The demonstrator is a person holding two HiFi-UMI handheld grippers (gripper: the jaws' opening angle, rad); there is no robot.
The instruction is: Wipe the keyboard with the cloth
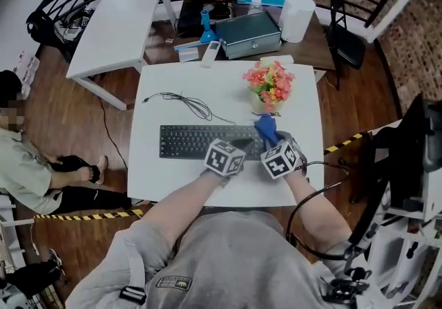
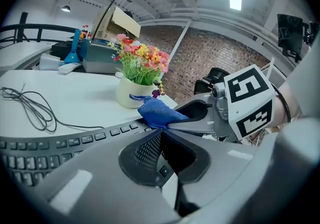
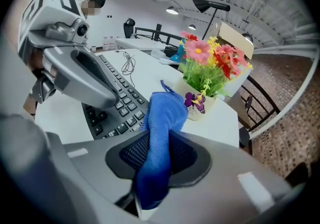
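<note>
A thin black cable point(image 1: 183, 101) lies looped on the white table point(image 1: 166, 178), behind the keyboard point(image 1: 186, 142). The keyboard is flat, black and rectangular, with rows of low keys.

Left gripper point(image 2: 161, 132): positioned over the right part of the keyboard. Its mesh-textured jaws meet at the tips, with nothing between them.

Right gripper point(image 3: 159, 135): just right of the left gripper, jaws clamped on the cloth point(image 3: 162, 113). The cloth is blue, soft and nappy. It is bunched into a narrow fold that runs forward out of the jaws to the keyboard's right end. Contact with the keys cannot be confirmed.

A round pale pot point(image 1: 261, 104) of pink, red and yellow flowers point(image 1: 269, 79) stands just beyond the cloth.
</note>
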